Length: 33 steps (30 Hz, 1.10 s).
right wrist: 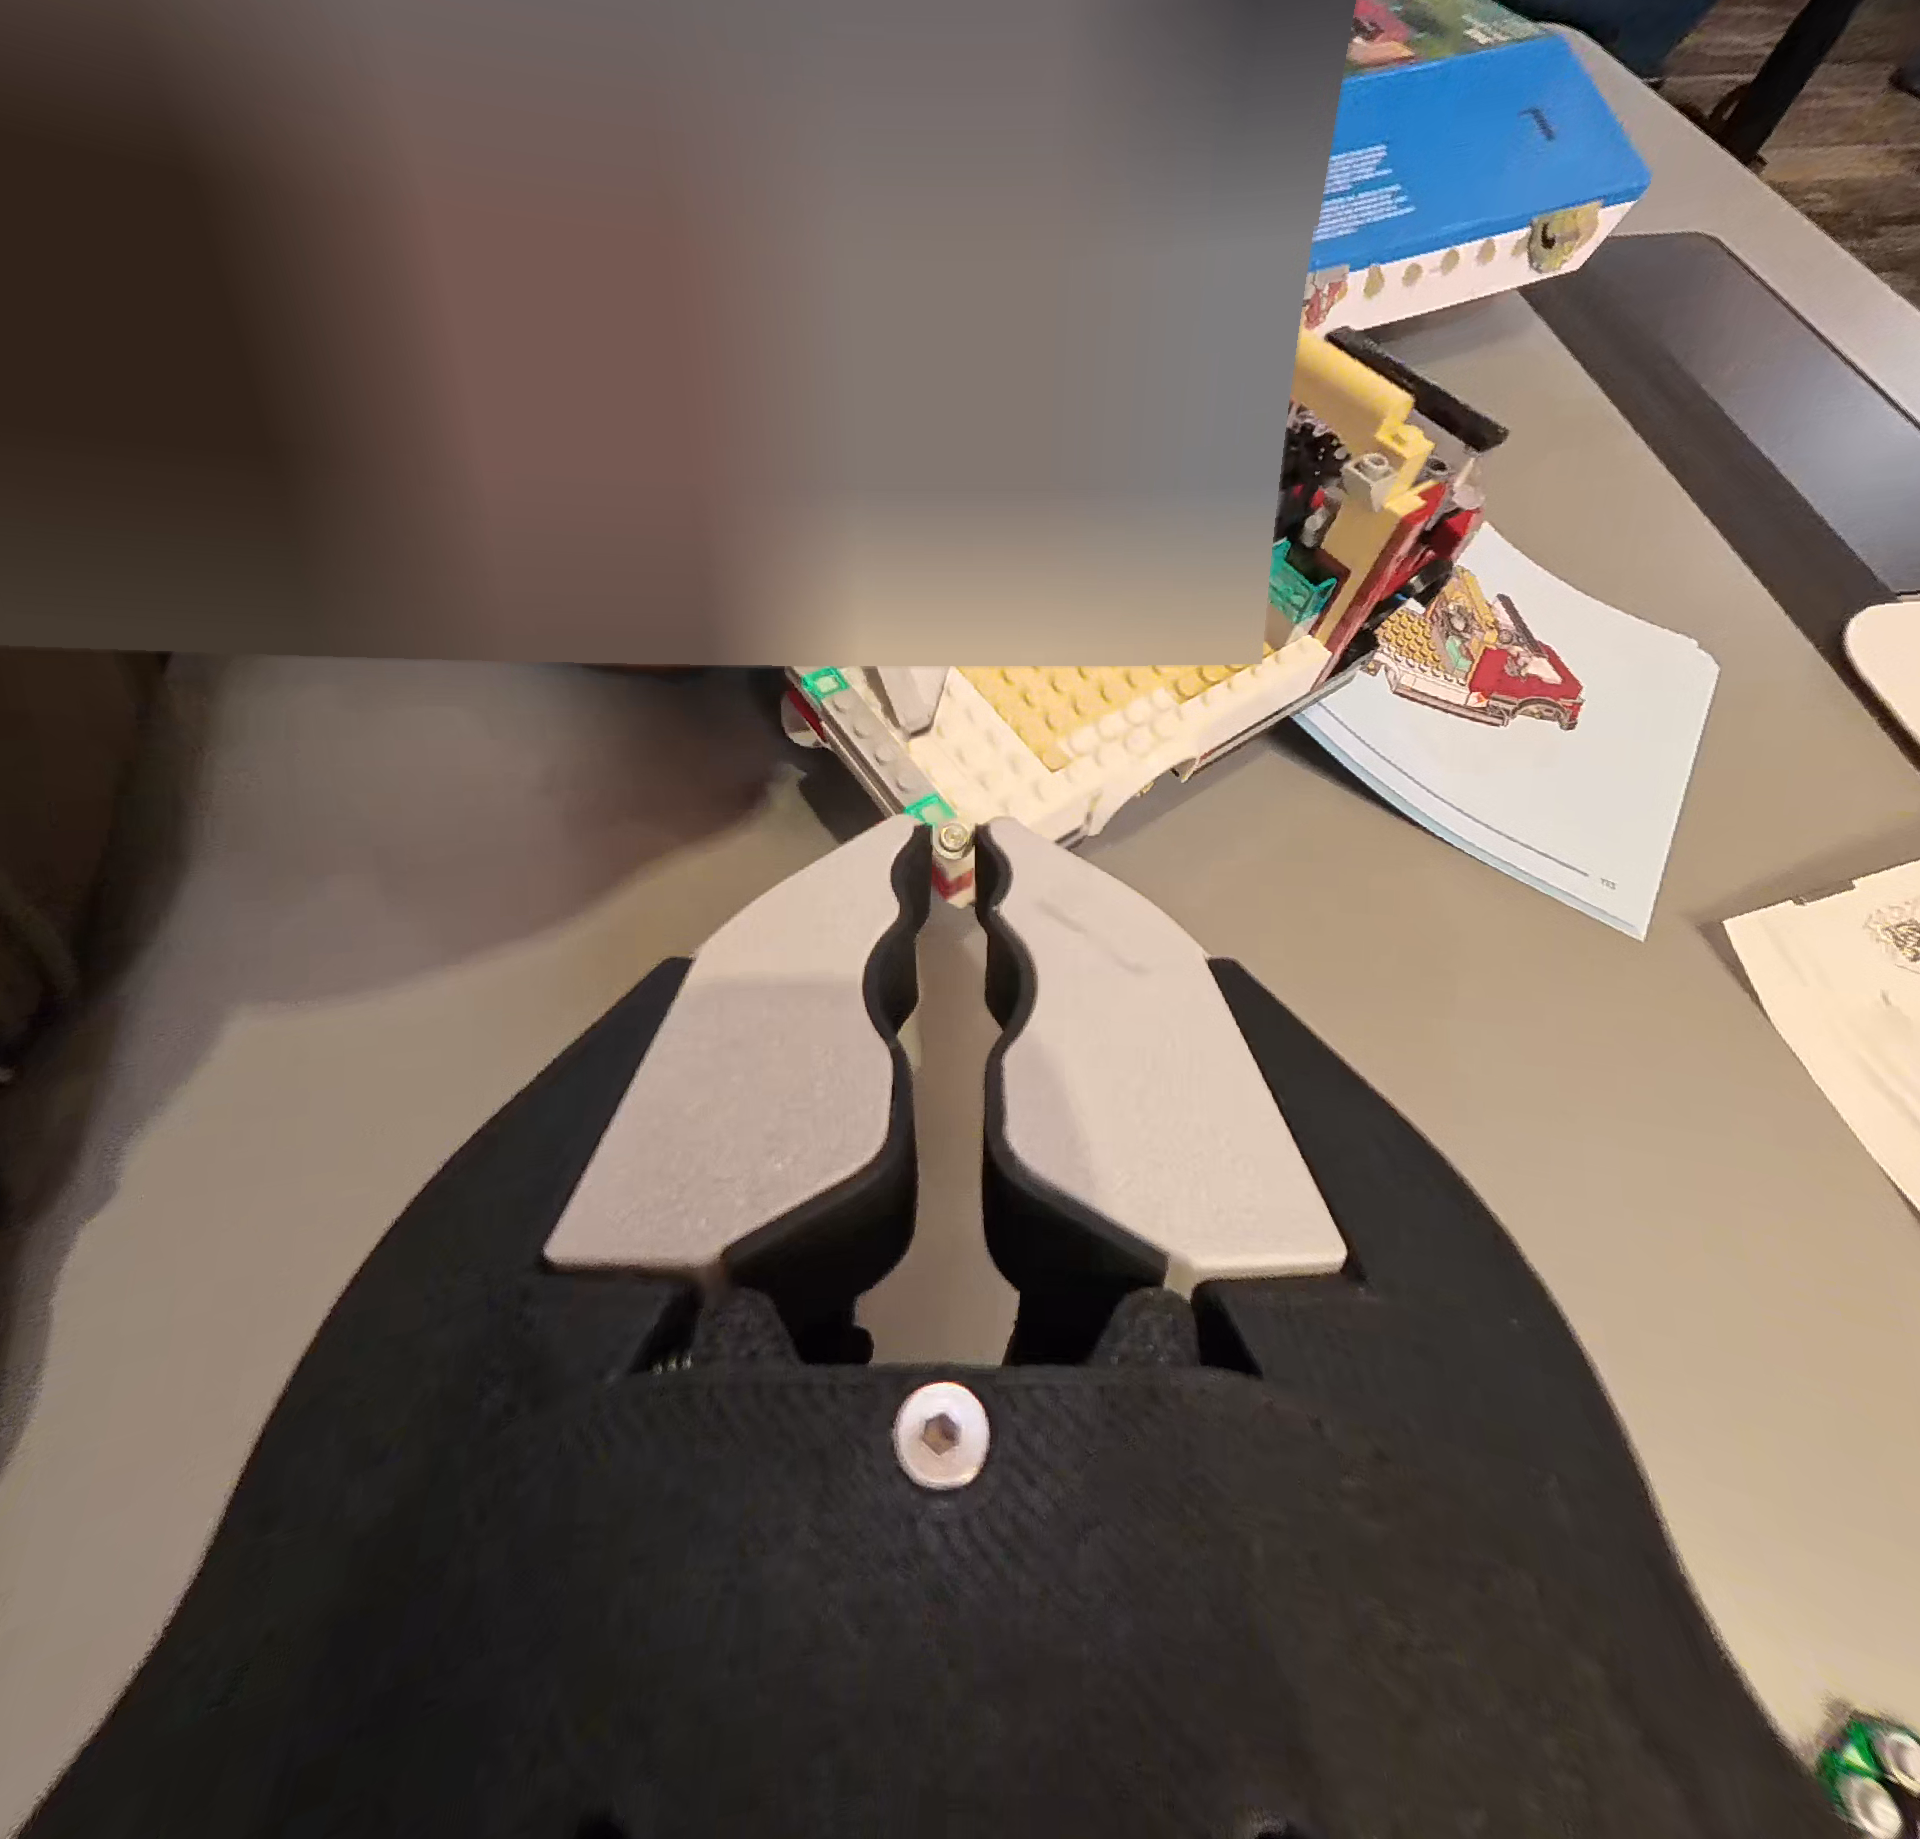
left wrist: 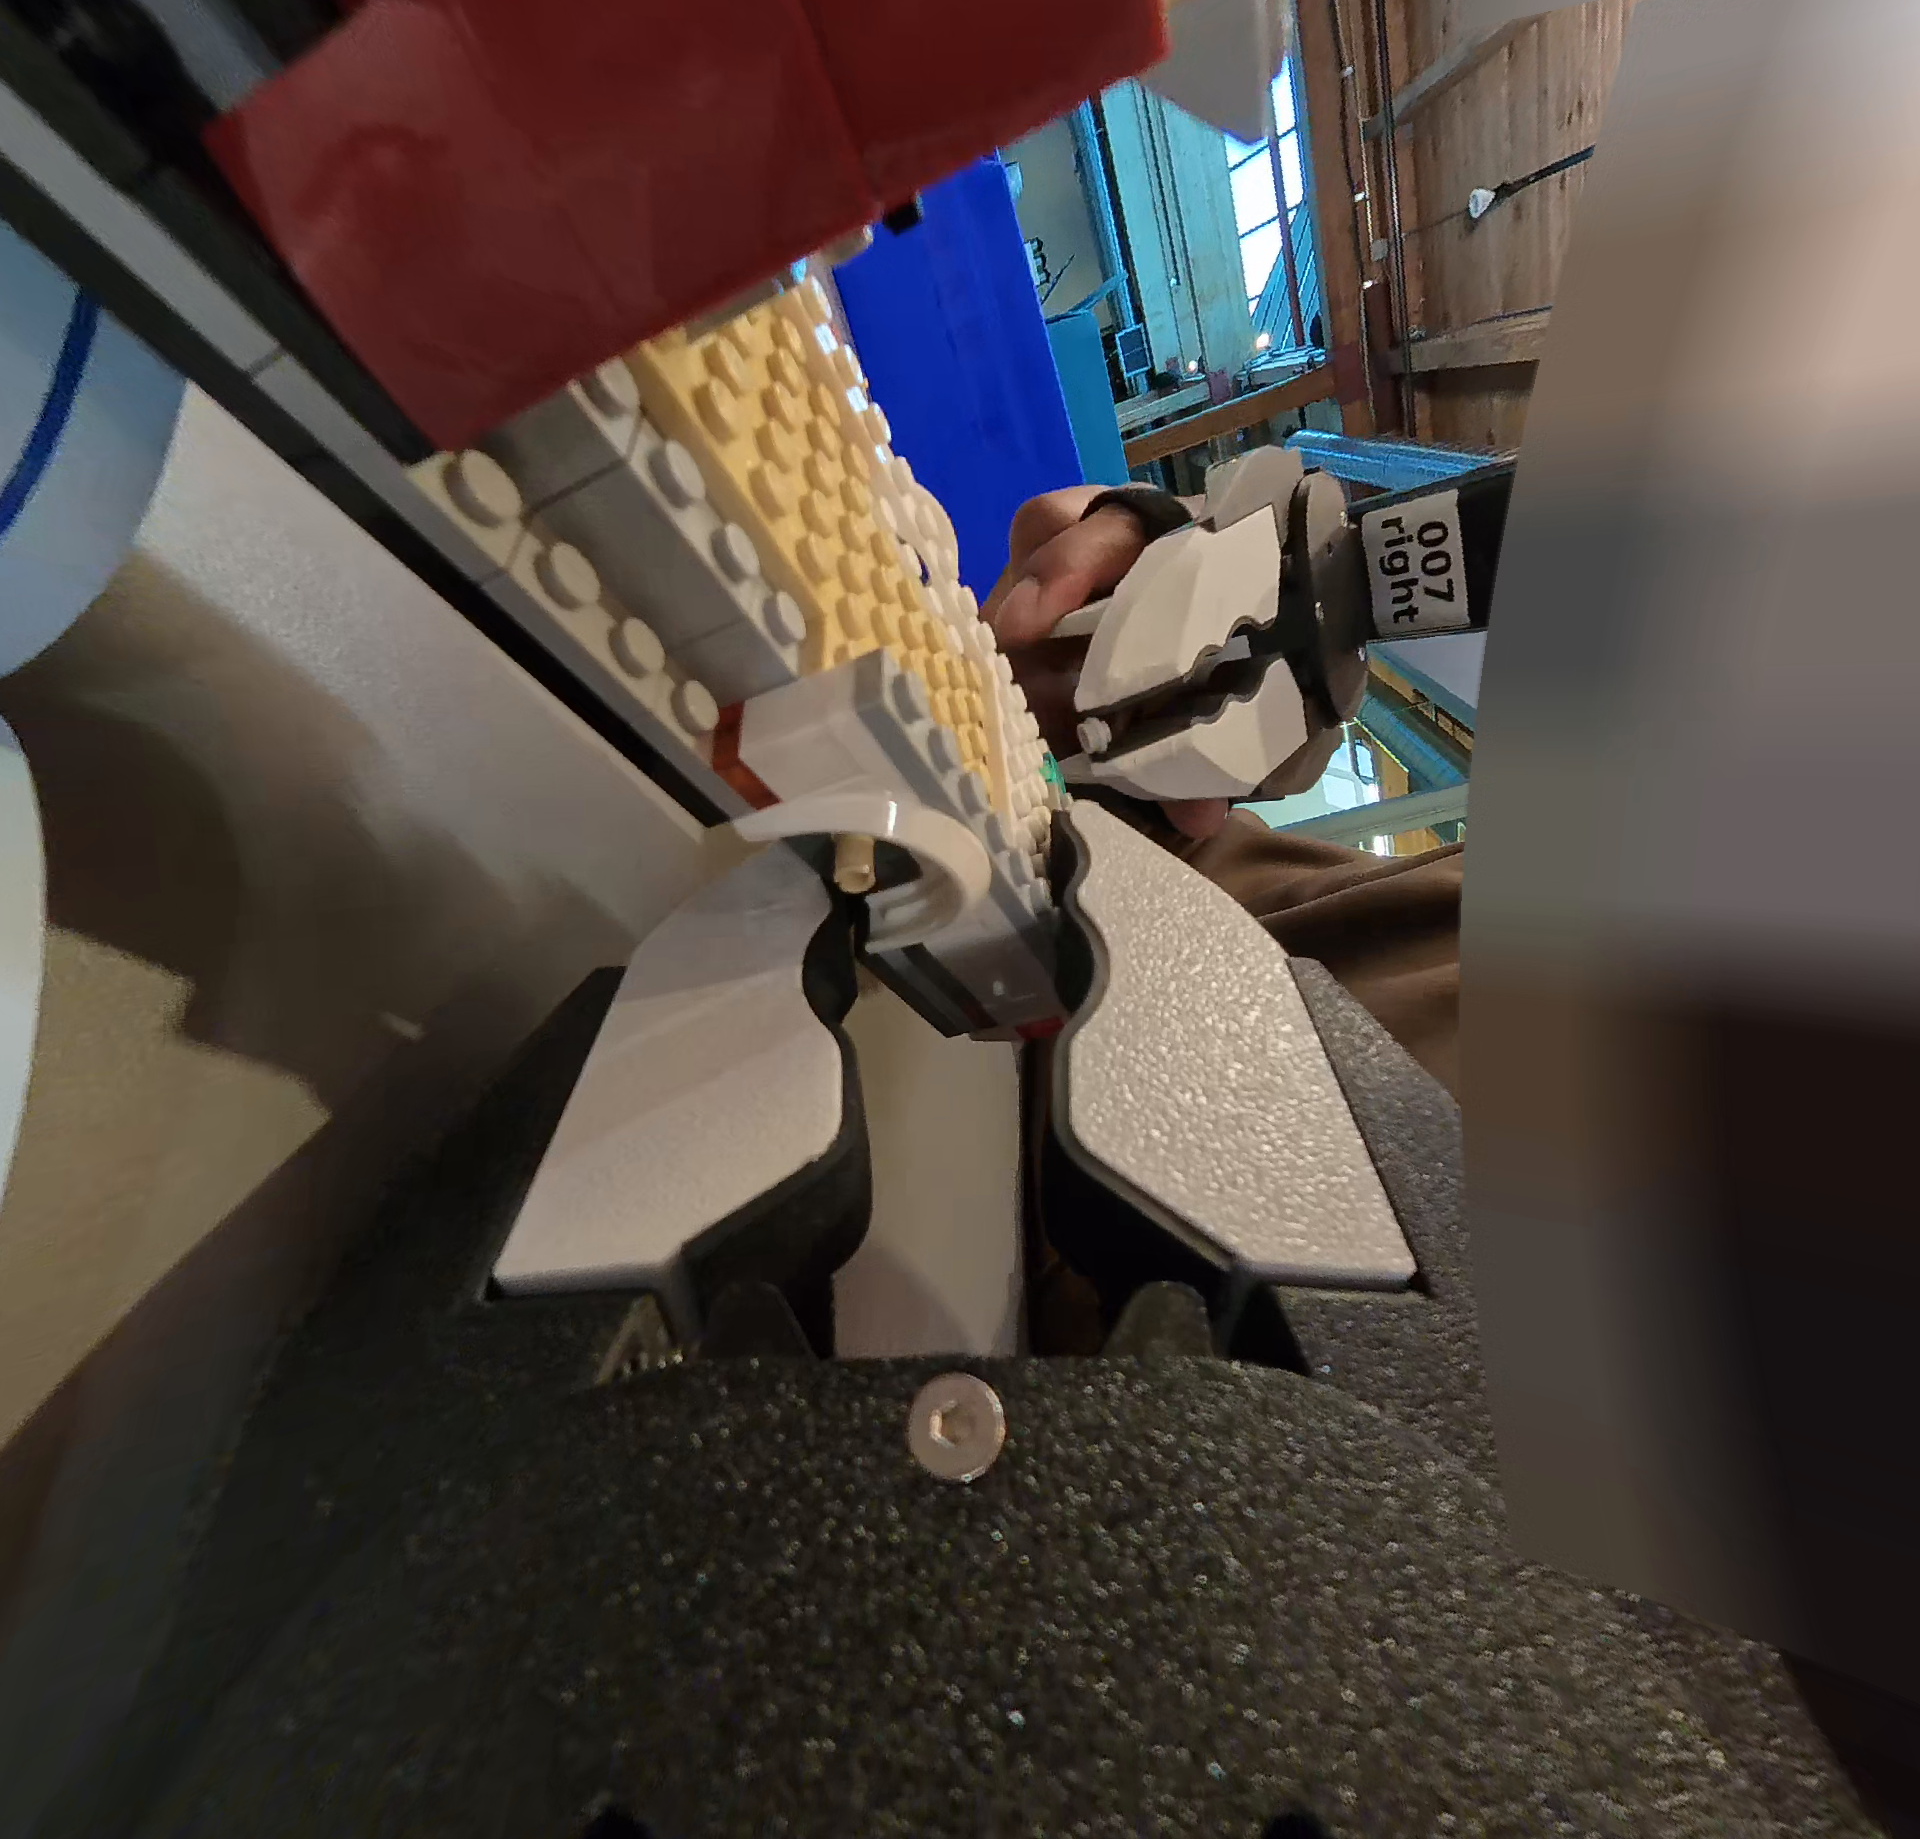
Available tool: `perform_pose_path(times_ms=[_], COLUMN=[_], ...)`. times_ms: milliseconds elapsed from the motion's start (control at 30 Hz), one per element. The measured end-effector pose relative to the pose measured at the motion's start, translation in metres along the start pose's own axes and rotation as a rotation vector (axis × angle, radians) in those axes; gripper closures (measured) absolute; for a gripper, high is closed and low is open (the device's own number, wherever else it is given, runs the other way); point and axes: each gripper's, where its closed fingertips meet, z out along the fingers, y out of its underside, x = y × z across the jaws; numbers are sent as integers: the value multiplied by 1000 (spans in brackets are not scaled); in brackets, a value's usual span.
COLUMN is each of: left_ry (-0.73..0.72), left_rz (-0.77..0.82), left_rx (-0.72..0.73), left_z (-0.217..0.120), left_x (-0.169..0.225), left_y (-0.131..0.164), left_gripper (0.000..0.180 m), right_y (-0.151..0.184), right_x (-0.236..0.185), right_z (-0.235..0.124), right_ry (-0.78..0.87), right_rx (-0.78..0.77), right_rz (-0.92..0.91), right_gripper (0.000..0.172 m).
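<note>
My left gripper (left wrist: 951,916) is shut on the end of a brick-built vehicle model (left wrist: 810,501), its pads pressing on the grey edge beside a white wheel arch (left wrist: 914,844). The model has tan and white studded plates and a red front (left wrist: 623,158). My right gripper (right wrist: 951,854) is shut on a small white-and-red brick piece (right wrist: 953,870) with a stud on top. It holds this piece against the model's corner (right wrist: 1091,729), next to a clear green tile (right wrist: 928,810). The right gripper also shows in the left wrist view (left wrist: 1091,740), held by a hand.
On the grey table (right wrist: 1351,1062) a blue box (right wrist: 1475,148) lies behind the model. An open instruction booklet (right wrist: 1538,750) and loose paper sheets (right wrist: 1849,1010) lie to the right. A dark flat slab (right wrist: 1714,387) sits at far right. The left gripper's tips are roughly 4 cm from the right gripper's.
</note>
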Motion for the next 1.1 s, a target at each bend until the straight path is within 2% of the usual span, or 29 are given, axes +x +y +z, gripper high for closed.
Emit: perform_pose_path(times_ms=[267,1100], left_ry=[-2,5], left_rz=[8,6], left_rx=[-9,-11], left_z=[1,1], left_x=[0,1], left_y=[1,1], left_gripper=[145,145], right_y=[8,14], right_x=[-3,-9], right_z=[5,11], right_ry=[-14,-12], right_rx=[-41,-26], right_rz=[-4,-25], right_gripper=[164,161])
